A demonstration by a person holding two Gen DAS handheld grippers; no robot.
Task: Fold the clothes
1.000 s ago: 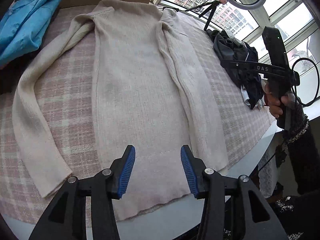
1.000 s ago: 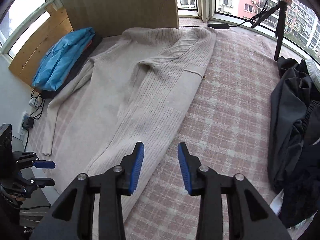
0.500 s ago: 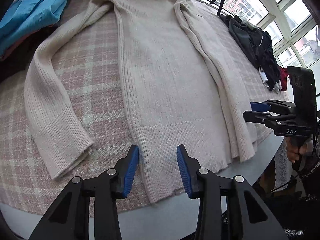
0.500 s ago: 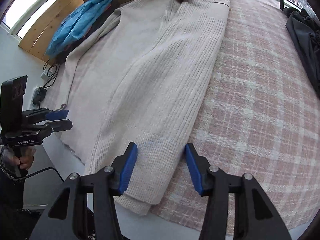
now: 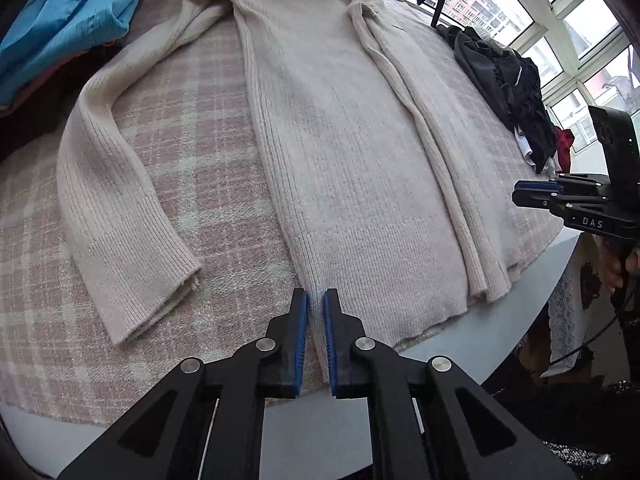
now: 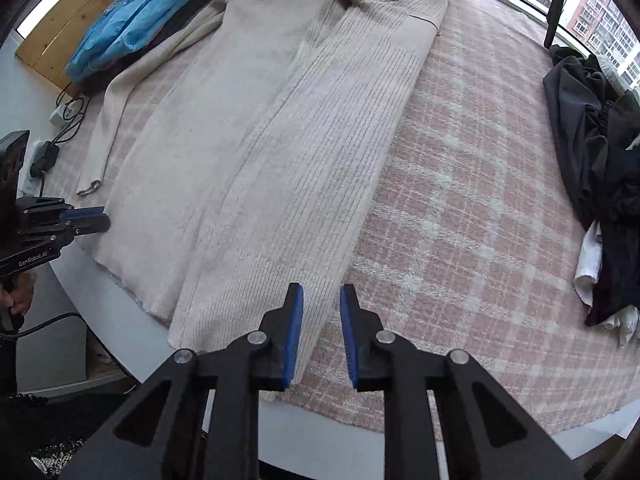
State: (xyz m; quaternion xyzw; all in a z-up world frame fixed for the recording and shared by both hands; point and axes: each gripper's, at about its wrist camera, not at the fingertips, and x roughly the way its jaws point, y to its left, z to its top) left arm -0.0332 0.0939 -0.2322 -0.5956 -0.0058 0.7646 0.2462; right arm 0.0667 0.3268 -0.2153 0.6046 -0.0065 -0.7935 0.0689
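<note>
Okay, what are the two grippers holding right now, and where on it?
The left gripper pinches the cream cardigan's bottom hem. The right gripper is closing over the folded hem corner, not yet gripping.

So the cardigan (image 5: 352,152) lies flat across the middle of the bench (image 5: 532,300), hem at the near edge. One sleeve (image 5: 116,184) is spread out to its left. A clothes pile (image 6: 600,168) sits off to the right, and folded stuff (image 6: 136,20) is at the far left corner.
</note>
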